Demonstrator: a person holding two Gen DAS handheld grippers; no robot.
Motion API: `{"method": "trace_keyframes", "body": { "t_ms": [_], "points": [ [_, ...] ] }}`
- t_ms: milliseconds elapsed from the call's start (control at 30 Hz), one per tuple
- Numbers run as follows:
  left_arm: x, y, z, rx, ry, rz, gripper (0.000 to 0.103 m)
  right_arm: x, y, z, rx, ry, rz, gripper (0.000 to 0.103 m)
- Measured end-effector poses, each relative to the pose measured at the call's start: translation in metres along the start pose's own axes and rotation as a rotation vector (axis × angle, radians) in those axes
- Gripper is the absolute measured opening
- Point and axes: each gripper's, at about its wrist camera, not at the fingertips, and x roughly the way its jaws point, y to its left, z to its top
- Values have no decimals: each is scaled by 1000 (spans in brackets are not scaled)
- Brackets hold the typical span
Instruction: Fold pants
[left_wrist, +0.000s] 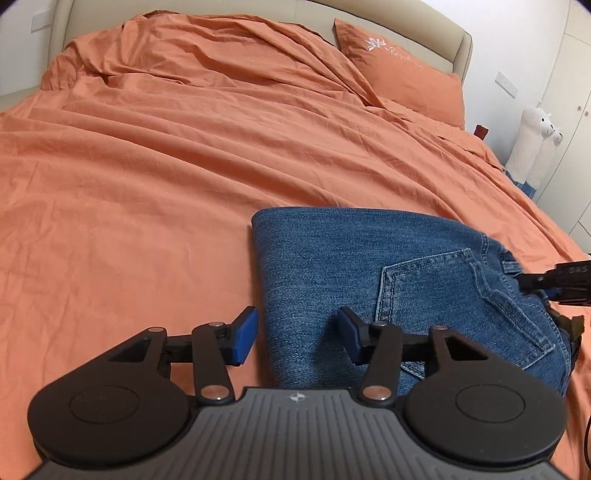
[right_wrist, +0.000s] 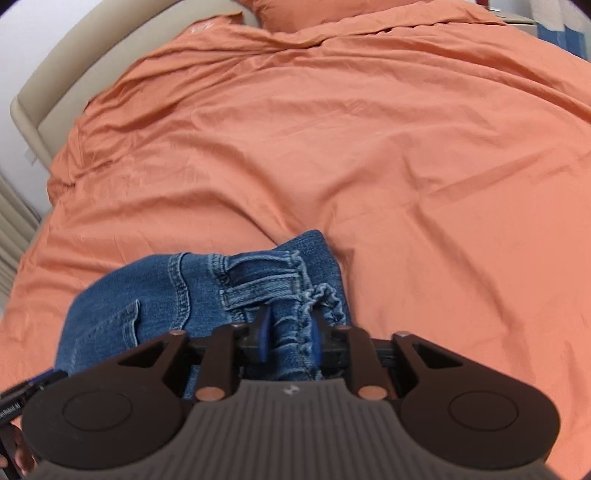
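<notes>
Both tongs meet the jeans (left_wrist: 332, 266): right tongs (right_wrist: 288, 336) seemingly straddling the waistband.

left wrist: I look down my fingers (left_wrist: 246, 334), close over bed (left_wrist: 147, 184) | right wrist: same, angled | shared: jeans (left_wrist: 332, 258), headboard (right_wrist: 55, 92)

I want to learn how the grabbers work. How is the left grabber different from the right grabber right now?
The left gripper has wide-open jaws with nothing pinched; the right gripper has narrow jaws with denim bunched between them. The left sits at the jeans' smooth folded edge; the right is at the waistband with belt loops. Both have blue pads and point down at the bed.
</notes>
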Motion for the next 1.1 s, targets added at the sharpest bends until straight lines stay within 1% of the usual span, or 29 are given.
{"method": "trace_keyframes", "body": {
  "t_ms": [67,133,200,267,300,333,367,400,467,567,633,700,767,833,867,900,933,967,1000,1033,1100],
  "points": [
    [-12,-3,0,22,-9,4,59,-21,-2,-4,21,-41,24,24],
    [-26,-10,0,58,0,21,59,-49,-3,-12,39,-96,27,25],
    [-42,-19,1,90,4,22,59,-77,-4,-26,60,-131,27,25],
    [-58,-30,2,130,20,6,59,-99,-7,-45,99,-146,26,25],
    [-65,-36,0,151,29,-1,59,-106,-9,-55,116,-154,20,32],
    [-73,-42,-3,178,40,-4,59,-112,-13,-65,140,-161,6,37],
    [-80,-48,-6,211,55,-7,62,-115,-17,-73,168,-164,-4,44],
    [-88,-53,-12,251,73,-6,64,-116,-23,-78,203,-157,4,44],
    [-98,-62,-25,316,114,5,65,-112,-36,-87,303,-108,41,45],
    [-110,-74,-48,401,182,3,67,-103,-44,-97,400,-45,124,45],
    [-114,-81,-62,452,213,21,69,-98,-46,-100,429,-31,151,45],
    [-110,-86,-74,497,241,57,71,-94,-44,-102,441,-19,180,43],
    [-100,-88,-81,521,267,107,70,-89,-42,-103,438,-13,196,38],
    [-87,-87,-84,530,302,154,63,-87,-41,-103,430,-22,200,35],
    [-83,-87,-86,531,304,183,50,-87,-42,-102,427,-27,203,27],
    [-81,-87,-86,533,303,197,37,-88,-44,-102,426,-33,205,15],
    [-82,-87,-86,534,306,186,30,-90,-45,-101,426,-41,200,14],
    [-86,-89,-85,544,299,175,20,-92,-46,-101,429,-45,207,12],
    [-92,-94,-85,573,282,193,15,-96,-48,-101,436,-53,219,10],
    [-96,-98,-87,612,273,213,14,-100,-47,-101,429,-64,221,10],
    [-95,-100,-88,642,311,222,13,-103,-44,-101,386,-69,173,8]
  ]
}}
